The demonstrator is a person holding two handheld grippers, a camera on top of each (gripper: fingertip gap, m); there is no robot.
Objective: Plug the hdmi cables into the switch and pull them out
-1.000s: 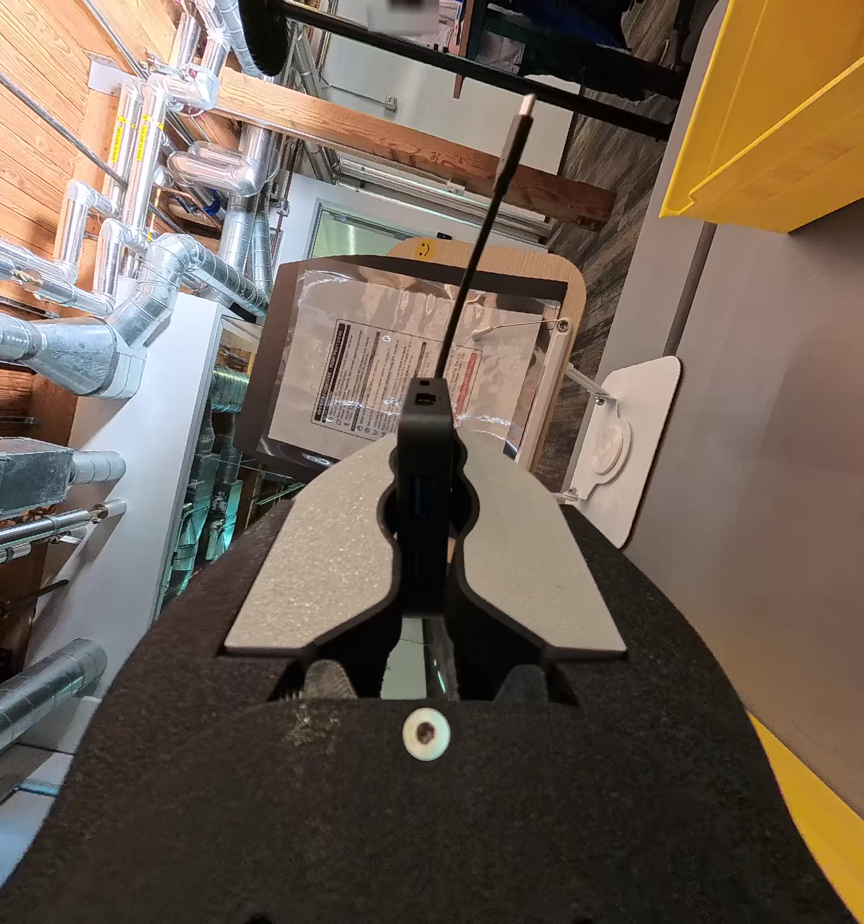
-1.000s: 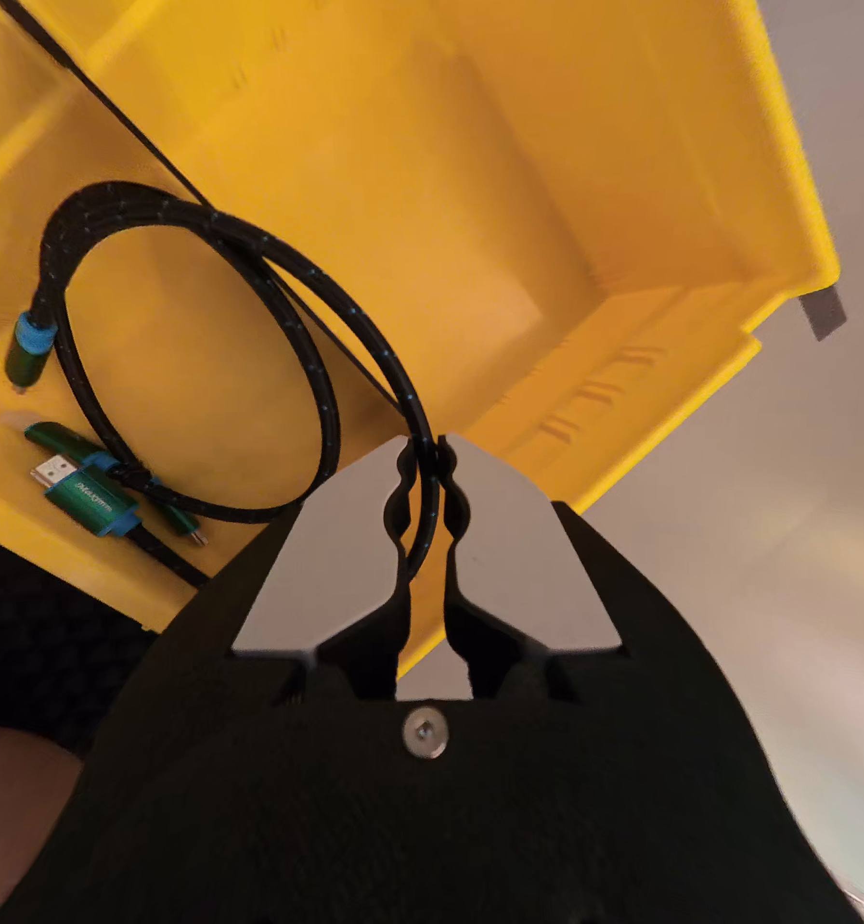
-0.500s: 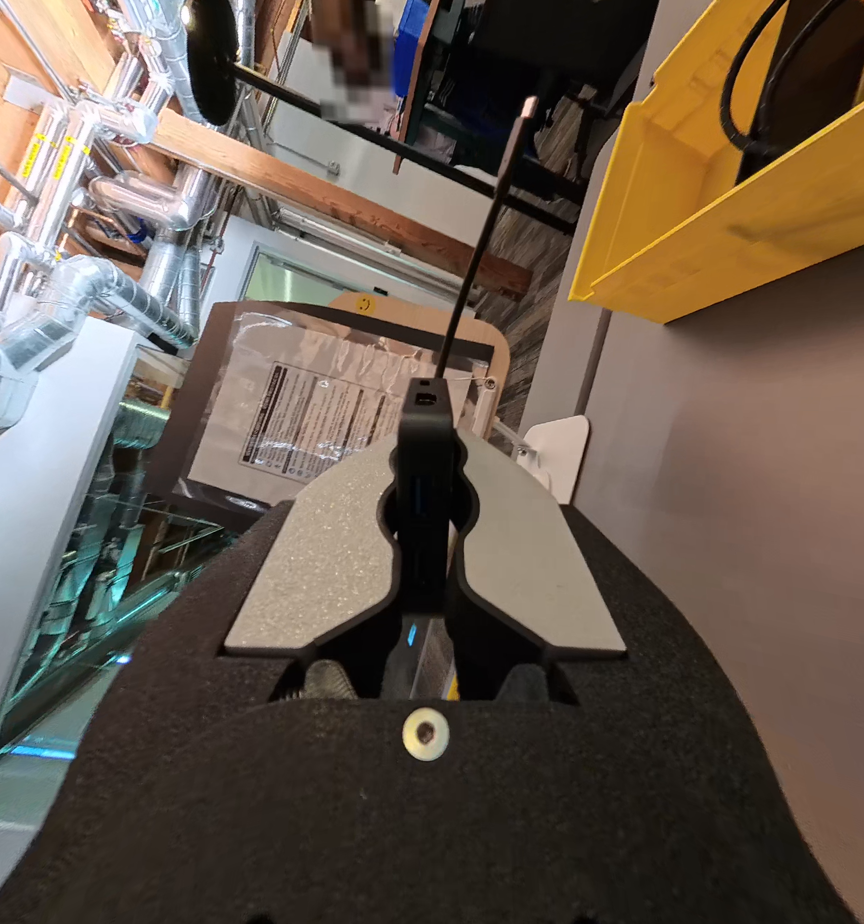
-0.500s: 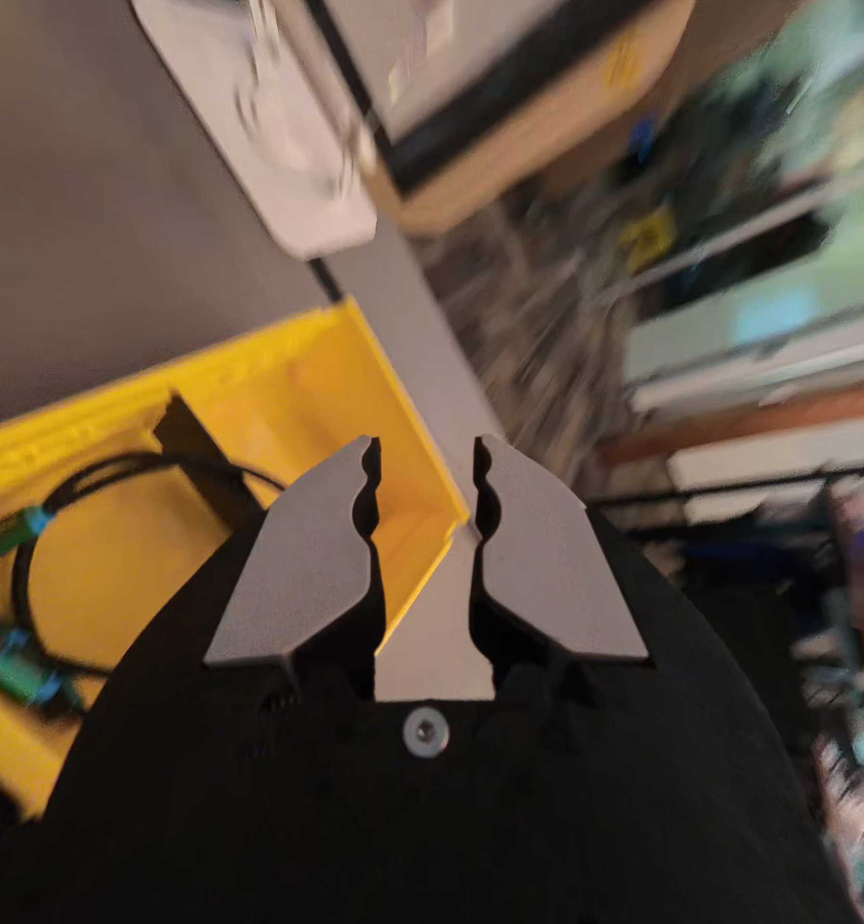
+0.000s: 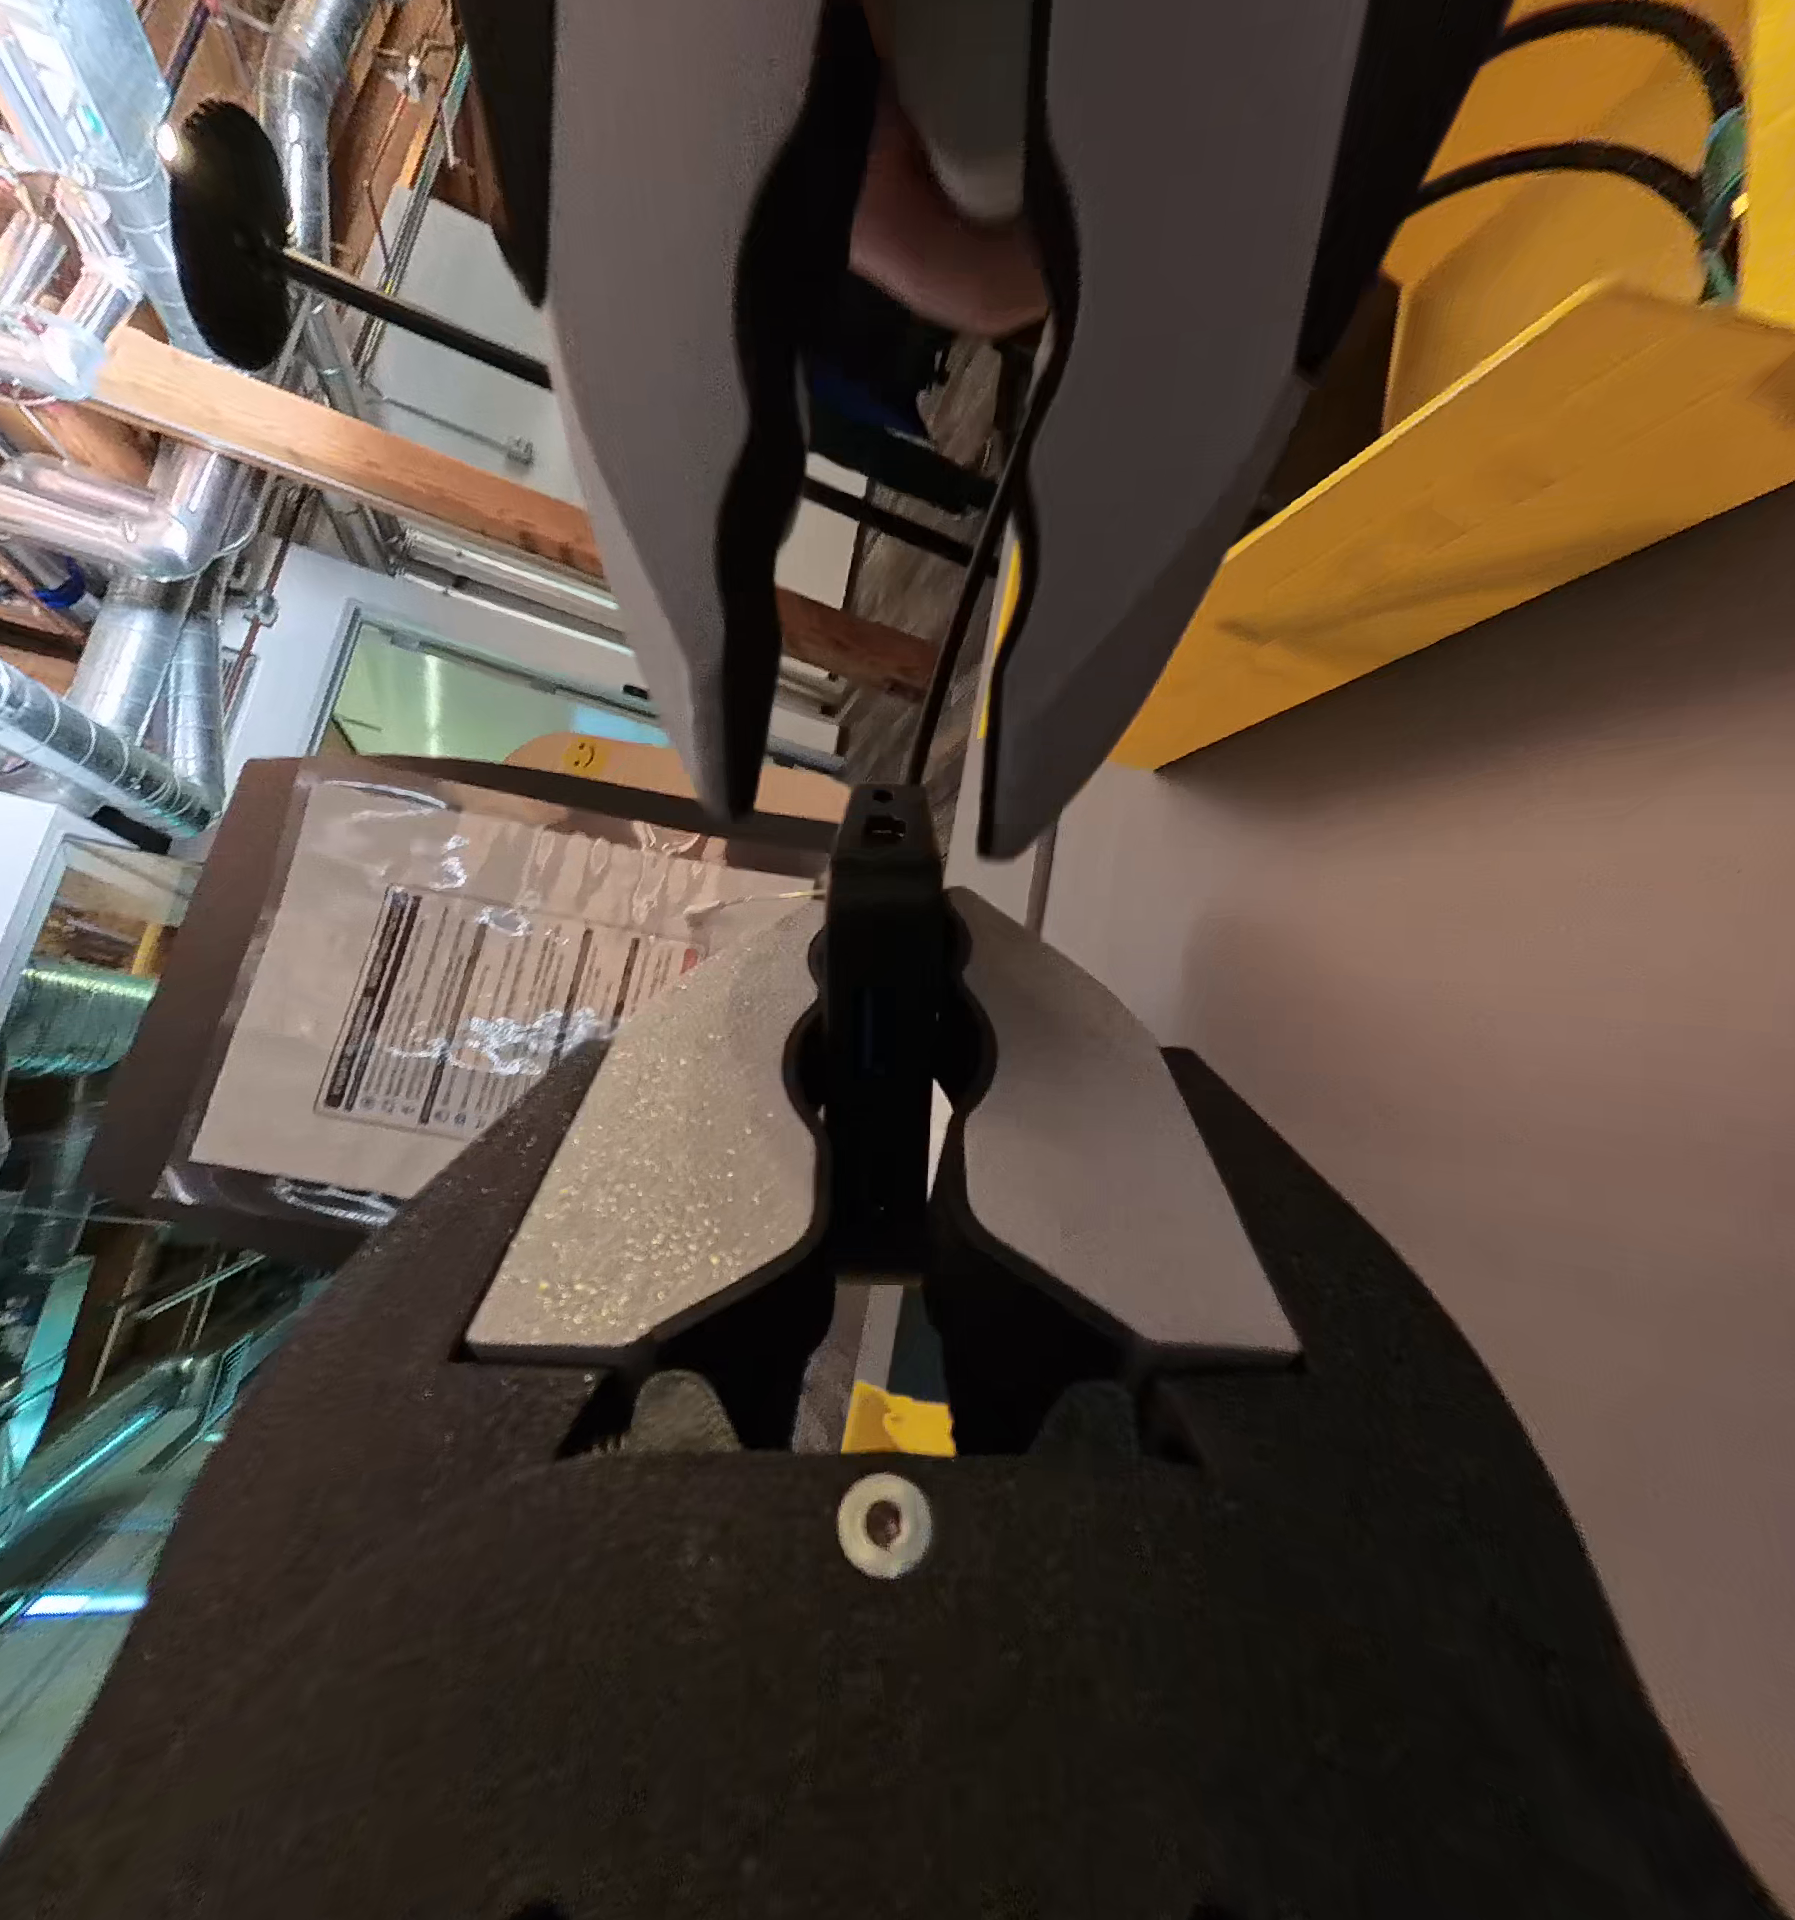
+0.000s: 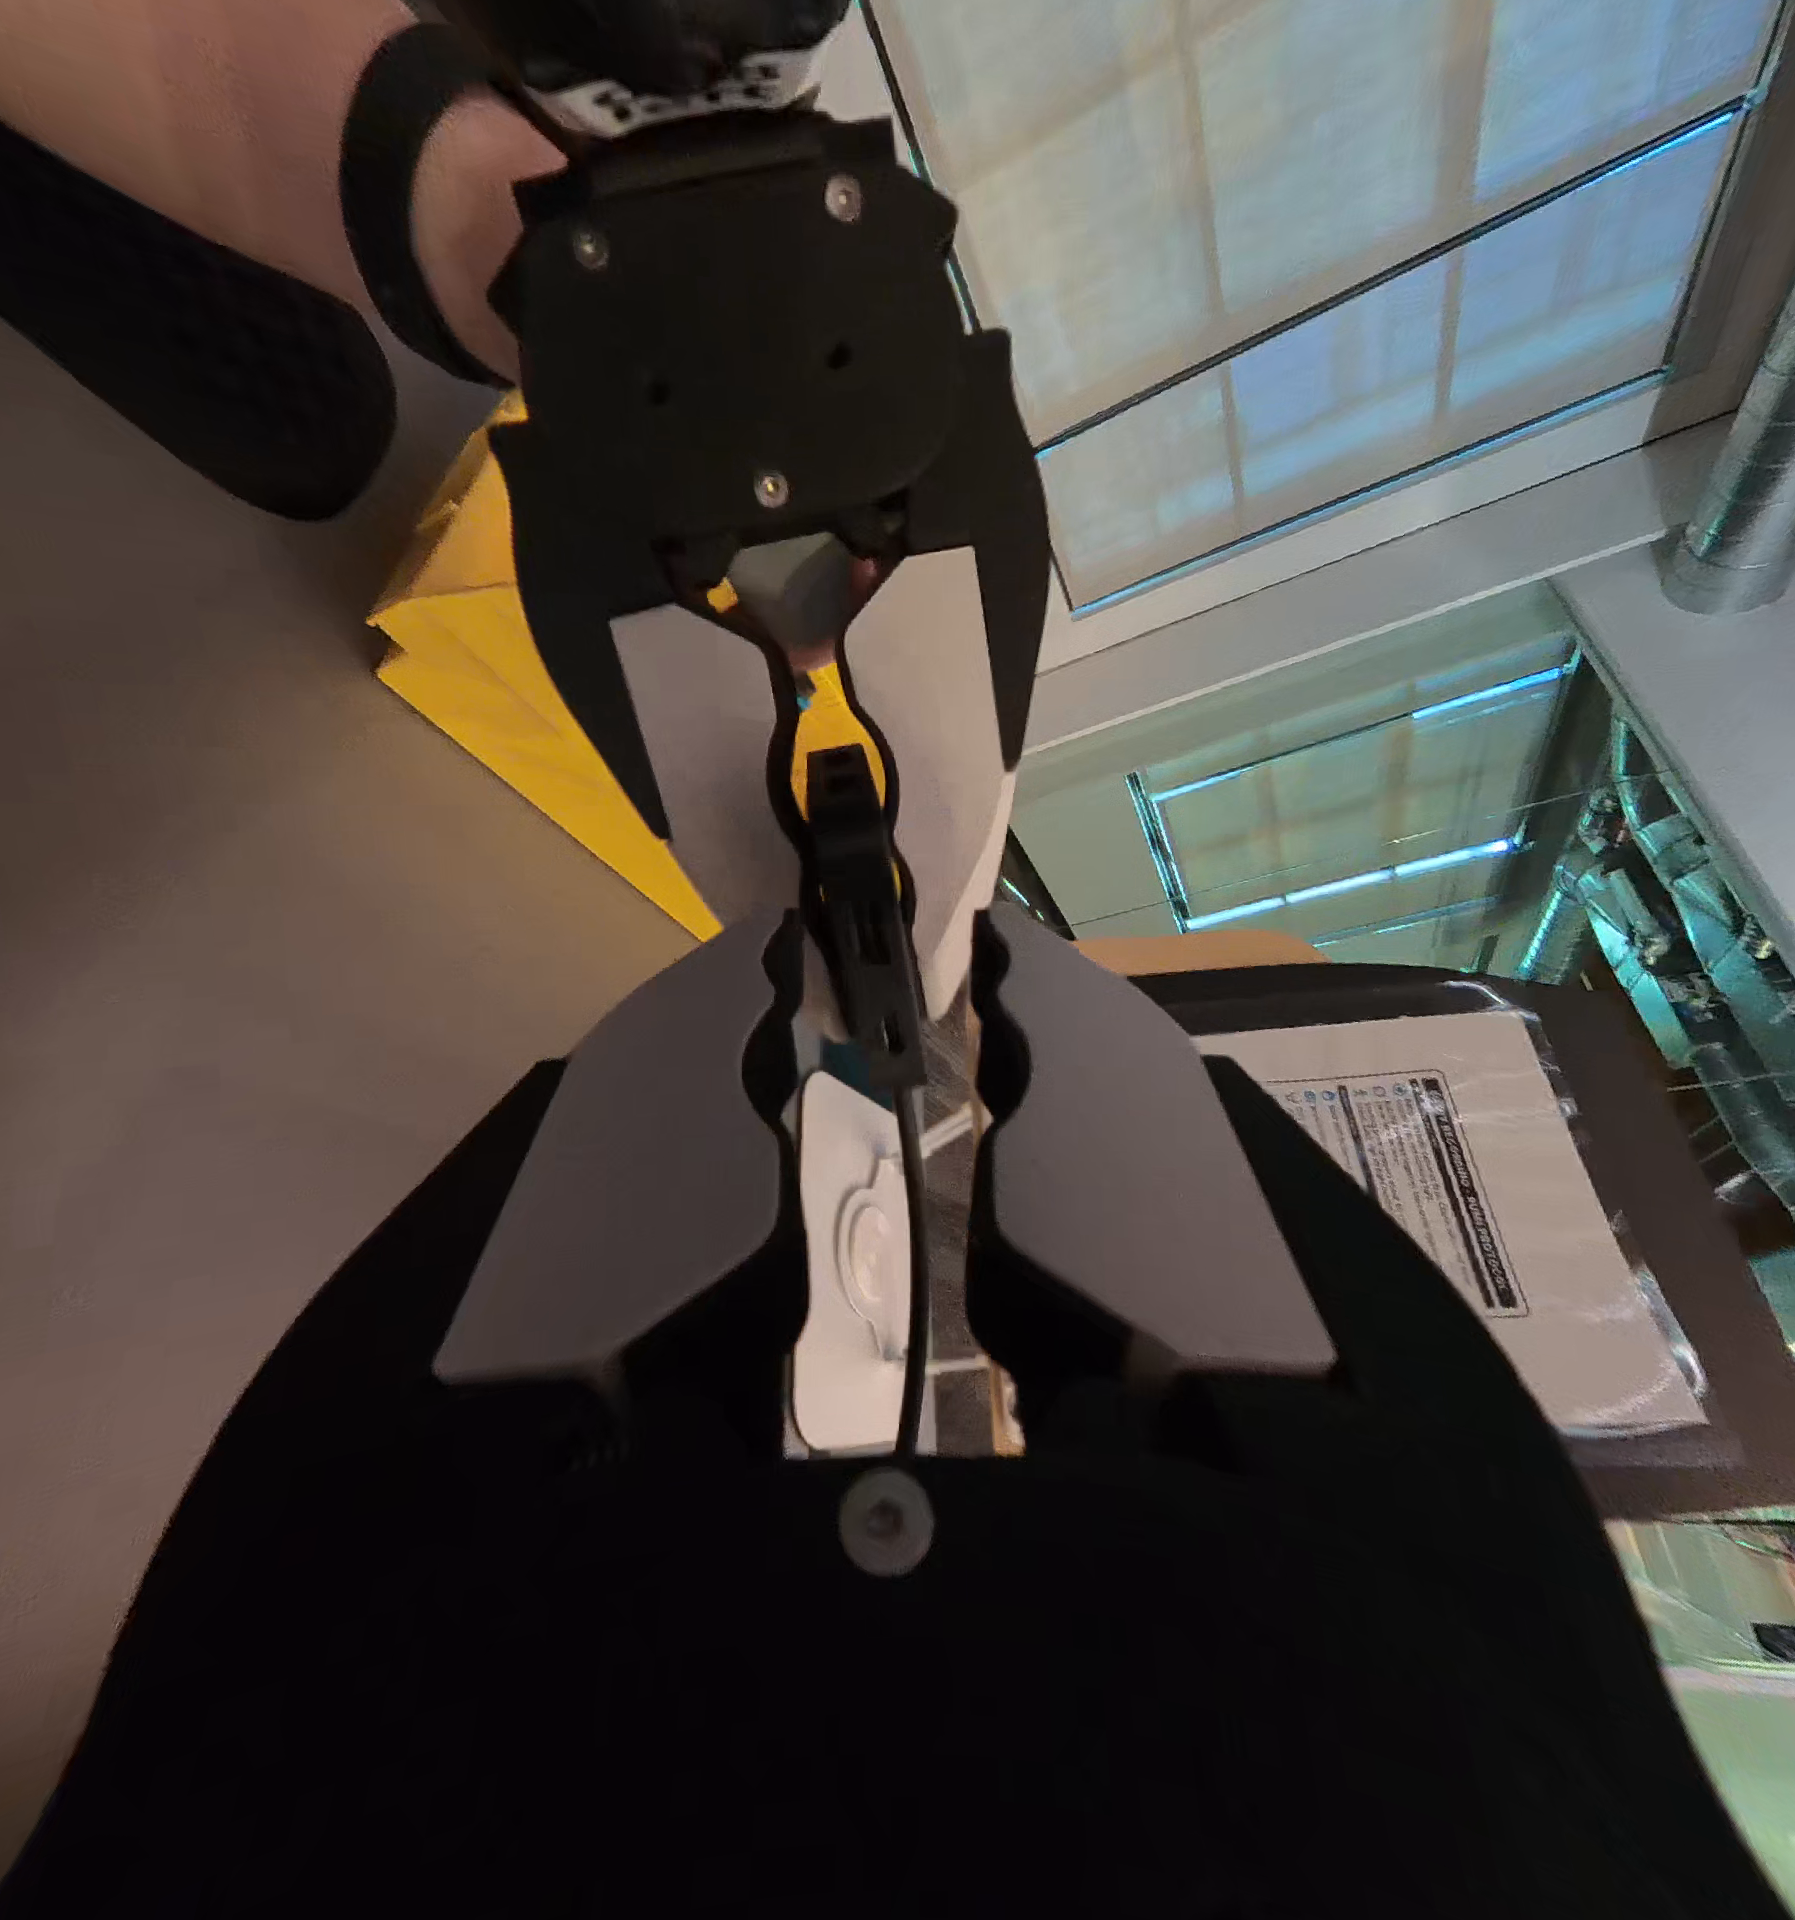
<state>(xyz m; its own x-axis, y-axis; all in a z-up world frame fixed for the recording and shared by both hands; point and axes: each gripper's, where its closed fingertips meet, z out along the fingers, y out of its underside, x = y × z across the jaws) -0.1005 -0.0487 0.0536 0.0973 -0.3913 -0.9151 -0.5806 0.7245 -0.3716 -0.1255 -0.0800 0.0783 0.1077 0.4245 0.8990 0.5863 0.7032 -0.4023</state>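
Left wrist view first: your left gripper point(image 5: 877, 935) clamps the slim black switch box point(image 5: 880, 1029), and your right gripper point(image 5: 857, 821), a second ago closed on the braided cable in the yellow plastic bin point(image 5: 1558, 416), now descends wide open from the top edge.

Right wrist view: your fingers point(image 6: 644, 1153) straddle the switch's thin black lead point(image 6: 908, 1247). HDMI plugs stay hidden, ports unreadable.
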